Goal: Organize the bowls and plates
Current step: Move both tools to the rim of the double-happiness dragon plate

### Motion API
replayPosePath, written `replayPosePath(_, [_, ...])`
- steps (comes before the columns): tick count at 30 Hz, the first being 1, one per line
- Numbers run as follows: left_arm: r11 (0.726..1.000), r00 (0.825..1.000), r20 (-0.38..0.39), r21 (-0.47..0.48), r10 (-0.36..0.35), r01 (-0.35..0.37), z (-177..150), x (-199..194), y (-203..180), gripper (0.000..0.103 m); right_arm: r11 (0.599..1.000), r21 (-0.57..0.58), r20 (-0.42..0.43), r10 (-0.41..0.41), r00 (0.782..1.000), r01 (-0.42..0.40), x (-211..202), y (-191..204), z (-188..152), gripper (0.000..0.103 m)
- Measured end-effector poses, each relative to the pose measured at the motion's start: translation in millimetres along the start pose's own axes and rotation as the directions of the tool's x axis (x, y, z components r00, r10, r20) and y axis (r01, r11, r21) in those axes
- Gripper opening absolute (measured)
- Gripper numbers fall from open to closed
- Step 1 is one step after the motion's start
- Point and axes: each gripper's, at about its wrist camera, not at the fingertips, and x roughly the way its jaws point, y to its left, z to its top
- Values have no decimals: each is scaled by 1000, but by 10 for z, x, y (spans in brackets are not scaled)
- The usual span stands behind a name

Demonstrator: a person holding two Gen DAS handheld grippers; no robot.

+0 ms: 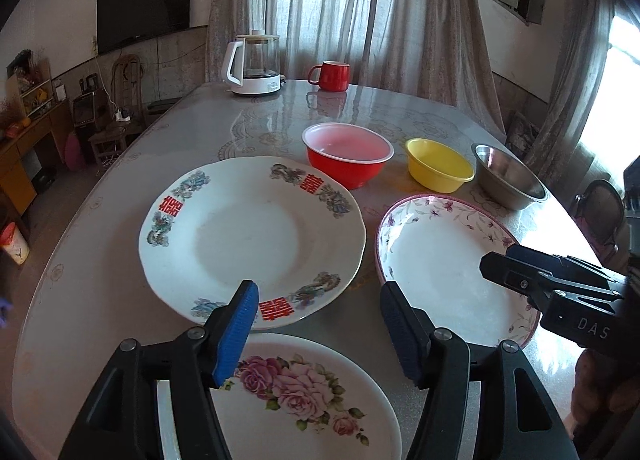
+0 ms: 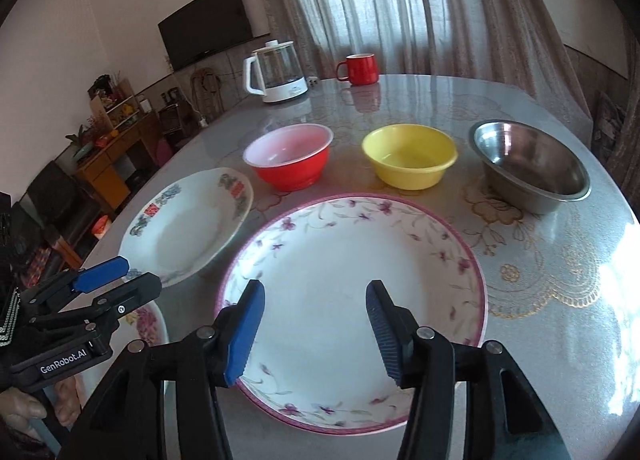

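Three plates lie on the table: a white plate with red characters [image 1: 252, 240] [image 2: 188, 226], a pink-rimmed floral plate [image 1: 444, 264] [image 2: 352, 300], and a rose-print plate [image 1: 304, 400] nearest me. Behind them stand a red bowl [image 1: 346, 158] [image 2: 290, 156], a yellow bowl [image 1: 438, 170] [image 2: 408, 156] and a steel bowl [image 1: 508, 174] [image 2: 532, 164]. My left gripper [image 1: 320, 306] is open and empty above the rose plate's far edge. My right gripper [image 2: 314, 306] is open and empty over the pink-rimmed plate.
A white electric kettle [image 1: 254, 64] [image 2: 278, 72] and a red mug [image 1: 330, 75] [image 2: 360, 68] stand at the table's far side. The glossy patterned table [image 2: 540, 280] has bare surface at the right. Curtains hang behind; furniture stands left of the table.
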Motion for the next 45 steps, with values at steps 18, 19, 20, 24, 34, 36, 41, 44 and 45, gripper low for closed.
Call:
replayPosePath(18, [938, 998, 24, -340, -59, 63, 164, -17, 1379, 103, 950, 166, -74, 280, 957, -265, 700, 319, 458, 77])
replayPosePath(19, [933, 998, 17, -355, -57, 59, 166, 12, 1456, 103, 949, 167, -77, 283, 956, -267, 739, 320, 489, 77])
replayPosePath(20, [928, 998, 9, -368, -58, 57, 169, 45, 1522, 103, 949, 169, -79, 281, 956, -265, 773, 325, 518, 77])
replayPosePath(24, [900, 994, -53, -432, -95, 63, 159, 238, 1748, 103, 954, 158, -78, 269, 960, -254, 908, 358, 619, 77])
replayPosePath(34, [855, 986, -58, -507, -159, 108, 145, 501, 1896, 103, 963, 100, -142, 262, 954, -250, 1273, 491, 779, 77])
replayPosePath(36, [863, 987, -62, -495, -148, 99, 155, 523, 1880, 103, 963, 95, -153, 265, 952, -253, 1316, 516, 774, 77])
replayPosePath(41, [874, 984, -65, -473, -165, 115, 227, 601, 1865, 103, 961, 90, -180, 275, 944, -263, 1412, 577, 764, 77])
replayPosePath(44, [891, 984, -96, -445, -147, 89, 264, 666, 1855, 103, 959, 90, -193, 282, 940, -270, 1462, 595, 751, 77])
replayPosePath(45, [895, 983, -117, -440, -143, 78, 268, 693, 1859, 102, 959, 89, -197, 282, 939, -269, 1479, 595, 752, 77])
